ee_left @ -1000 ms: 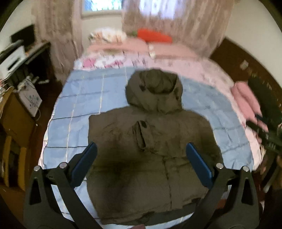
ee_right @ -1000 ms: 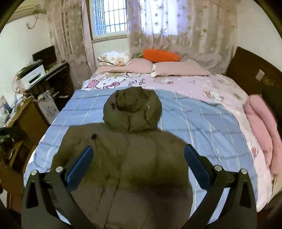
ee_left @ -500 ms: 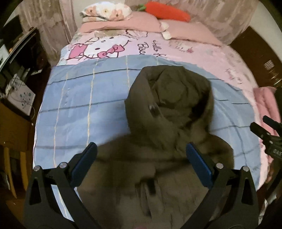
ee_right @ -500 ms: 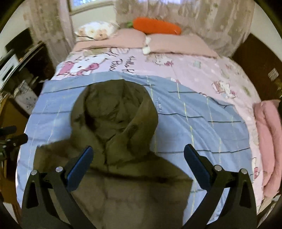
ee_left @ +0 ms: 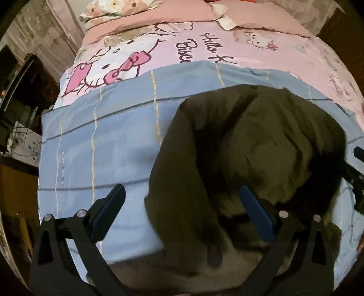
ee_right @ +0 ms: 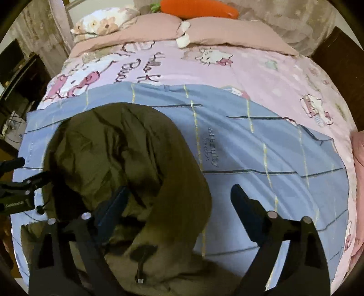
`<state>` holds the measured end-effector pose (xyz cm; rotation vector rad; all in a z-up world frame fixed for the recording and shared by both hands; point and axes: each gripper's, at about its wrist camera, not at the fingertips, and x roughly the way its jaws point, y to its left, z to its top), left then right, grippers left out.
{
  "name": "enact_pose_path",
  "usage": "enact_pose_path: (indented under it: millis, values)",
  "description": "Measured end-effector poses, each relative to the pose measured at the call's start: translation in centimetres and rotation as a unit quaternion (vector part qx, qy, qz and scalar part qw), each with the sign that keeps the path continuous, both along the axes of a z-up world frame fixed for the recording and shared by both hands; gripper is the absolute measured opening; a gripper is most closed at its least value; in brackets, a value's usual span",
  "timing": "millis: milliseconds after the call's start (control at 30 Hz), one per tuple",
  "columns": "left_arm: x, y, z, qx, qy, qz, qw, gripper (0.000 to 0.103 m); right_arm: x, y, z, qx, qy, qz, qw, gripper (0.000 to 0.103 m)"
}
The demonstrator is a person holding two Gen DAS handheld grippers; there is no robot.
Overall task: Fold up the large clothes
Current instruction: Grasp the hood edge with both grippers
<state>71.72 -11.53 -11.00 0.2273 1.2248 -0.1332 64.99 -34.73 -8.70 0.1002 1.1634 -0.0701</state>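
Observation:
A large olive-green hooded jacket lies flat on a blue checked blanket on the bed. Its hood (ee_left: 261, 141) fills the middle and right of the left wrist view, and the hood (ee_right: 118, 154) sits left of middle in the right wrist view. My left gripper (ee_left: 182, 211) is open, its jaws straddling the hood's left edge. My right gripper (ee_right: 179, 205) is open, its jaws straddling the hood's right edge. Neither holds anything. The jacket's body is mostly hidden below the grippers.
The blue blanket (ee_right: 261, 159) lies over a pink cartoon-print sheet (ee_left: 182, 45). Pillows (ee_right: 227, 31) and an orange carrot-shaped cushion (ee_right: 198, 9) are at the head of the bed. A dark desk (ee_left: 20, 95) stands at the left. A pink folded item (ee_right: 358, 159) is at the right edge.
Both grippers have moved forward and down over the jacket, from above its body to close over the hood. Both stay open.

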Motion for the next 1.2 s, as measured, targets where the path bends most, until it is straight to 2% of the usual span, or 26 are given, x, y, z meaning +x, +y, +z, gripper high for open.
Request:
enact_pose_path:
  millis: [67, 100, 133, 167, 233, 267, 300, 333, 500, 700, 1000, 1067, 1200]
  values:
    - [0.8, -0.9, -1.5, 0.024, 0.001, -0.007, 0.9997, 0.099, 0.6, 0.1, -0.7, -0.005, -0.008, -0.003, 1.000, 0.089]
    - [1.1, -1.2, -2.4, 0.040, 0.001, -0.004, 0.9992, 0.095, 0.8, 0.3, -0.9, -0.011, -0.010, -0.005, 1.000, 0.086]
    - [1.2, -1.2, -2.8, 0.037, 0.001, 0.000, 0.9993, 0.082, 1.1, 0.4, -1.4, -0.018, -0.003, -0.002, 1.000, 0.074]
    - [1.3, -1.1, -3.2, 0.016, 0.004, 0.006, 0.9999, 0.059, 1.4, 0.4, -1.9, -0.017, 0.007, 0.001, 1.000, 0.048]
    - [1.4, -0.7, -3.9, -0.007, 0.008, 0.020, 0.9998, 0.027, 1.5, 0.1, -2.3, -0.018, 0.014, -0.007, 1.000, 0.019]
    - [1.2, -0.8, -4.1, -0.011, 0.007, 0.012, 0.9998, 0.023, 1.4, 0.0, -2.4, -0.018, 0.015, -0.007, 1.000, 0.012]
    - [1.0, -1.1, -4.3, 0.004, 0.008, -0.003, 1.0000, 0.020, 1.2, 0.0, -2.4, -0.020, 0.015, -0.004, 1.000, 0.010]
    - [0.8, -1.1, -4.3, 0.003, 0.008, -0.009, 0.9999, 0.017, 1.0, 0.0, -2.2, -0.020, 0.009, -0.004, 1.000, 0.009]
    - [-1.2, 0.1, -2.2, -0.038, -0.010, -0.005, 0.9992, 0.013, -1.8, -1.1, 0.3, 0.006, -0.038, -0.024, 0.999, 0.007]
    - [-5.9, 2.1, 1.4, -0.084, -0.039, -0.002, 0.9957, 0.012, -6.7, -0.4, 3.9, 0.012, -0.087, -0.023, 0.996, 0.007]
    - [-16.1, 4.3, 6.1, -0.105, -0.098, -0.023, 0.9894, 0.012, -16.6, 0.8, 7.0, 0.006, -0.145, -0.014, 0.989, 0.007]
    - [-18.5, 4.8, 6.7, -0.115, -0.112, -0.029, 0.9866, 0.012, -19.2, 0.8, 7.3, 0.007, -0.158, -0.017, 0.987, 0.007]
    - [-23.4, 5.0, 6.8, -0.113, -0.136, -0.048, 0.9831, 0.012, -23.9, 1.1, 7.1, -0.002, -0.174, -0.008, 0.985, 0.007]
